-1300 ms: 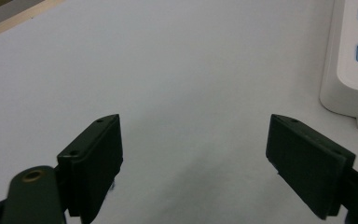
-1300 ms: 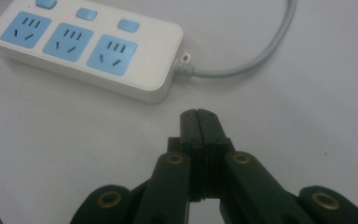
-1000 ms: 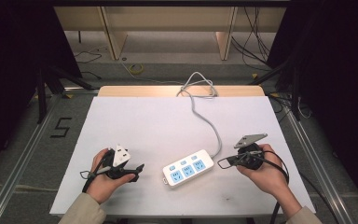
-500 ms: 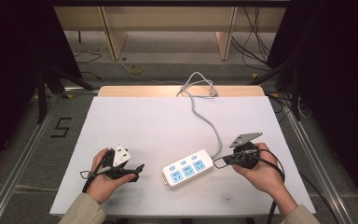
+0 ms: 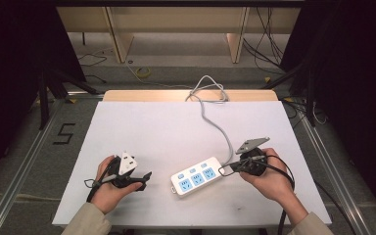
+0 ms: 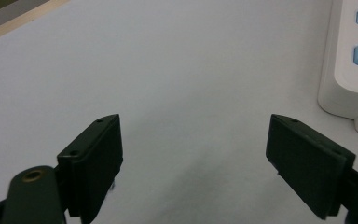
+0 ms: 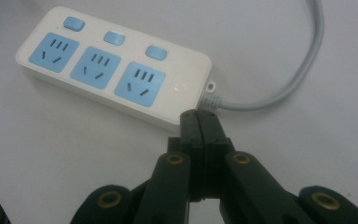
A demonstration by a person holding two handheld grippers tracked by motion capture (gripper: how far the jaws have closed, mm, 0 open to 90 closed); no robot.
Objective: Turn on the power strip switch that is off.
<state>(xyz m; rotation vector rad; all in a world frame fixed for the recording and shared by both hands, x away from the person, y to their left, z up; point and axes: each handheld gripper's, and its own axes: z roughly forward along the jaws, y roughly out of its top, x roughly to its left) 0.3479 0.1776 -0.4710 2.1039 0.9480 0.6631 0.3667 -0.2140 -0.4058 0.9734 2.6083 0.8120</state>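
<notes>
Right gripper (image 7: 199, 122) edged toward white three-socket plastic power strip (image 5: 198, 176), jaws closed empty, poised to push; left gripper (image 6: 214, 158) open, idle

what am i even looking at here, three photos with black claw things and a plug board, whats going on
A person sits at a table with a white top and holds a hand-held tool in each hand; each tool ends in two-jaw black tongs. The high view looks down from above the person. The other two pictures come from small cameras riding on each tool. The left tongs stand wide open with nothing between them. The right tongs are shut and empty, their tips at the cord end of the white plastic power strip with three blue sockets. Its grey cable runs off the far edge.
</notes>
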